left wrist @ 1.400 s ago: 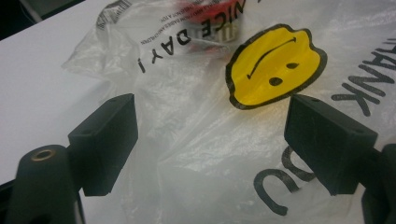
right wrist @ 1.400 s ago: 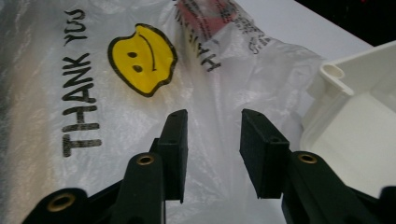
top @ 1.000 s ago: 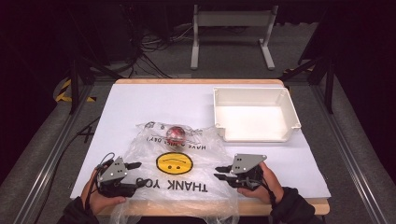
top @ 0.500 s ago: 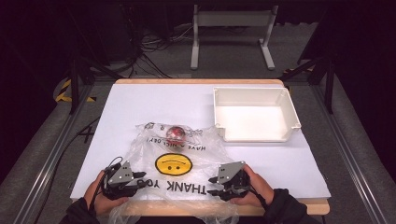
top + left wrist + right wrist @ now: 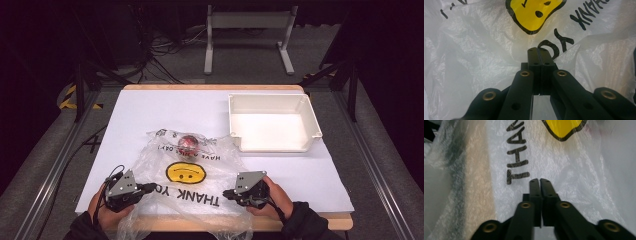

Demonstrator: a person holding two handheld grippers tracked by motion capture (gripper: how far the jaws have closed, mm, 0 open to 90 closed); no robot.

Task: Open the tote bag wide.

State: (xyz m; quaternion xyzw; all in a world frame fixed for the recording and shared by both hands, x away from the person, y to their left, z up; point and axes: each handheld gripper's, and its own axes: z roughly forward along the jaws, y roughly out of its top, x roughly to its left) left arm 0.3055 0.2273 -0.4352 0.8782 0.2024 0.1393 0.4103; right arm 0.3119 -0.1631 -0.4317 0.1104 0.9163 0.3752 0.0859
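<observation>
One table (image 5: 150,105), covered by a single white sheet, carries everything here, and the plastic bag serves as the landmark for all places.

One clear plastic bag (image 5: 165,155) lies flat and crumpled on the near half of the table, left of centre, its near edge hanging over the table's front edge. It bears one yellow smiley face (image 5: 186,172) and black lettering, "THANK YOU" on the near side and a smaller line on the far side, all printed upside down as the high view sees them.

One white rectangular tray (image 5: 272,102) stands to the right of the bag's far end, just beside it, with its open side up.

Two tongs work at the bag's near end. The left tongs (image 5: 152,188) lie at the bag's near left corner; in the left gripper view (image 5: 540,51) their jaws have just been closing and now stand together, pinching the bag's film near the "YO" lettering. The right tongs (image 5: 226,192) lie at the bag's near right edge; in the right gripper view (image 5: 539,180) their jaws have likewise just been closing, are pressed almost together at the tips, and lie on the film beside the "THANK" lettering, so that whether plastic is caught between them cannot be told.

One small red round object (image 5: 189,143) lies inside the bag at its far end, beyond the smiley face.
</observation>
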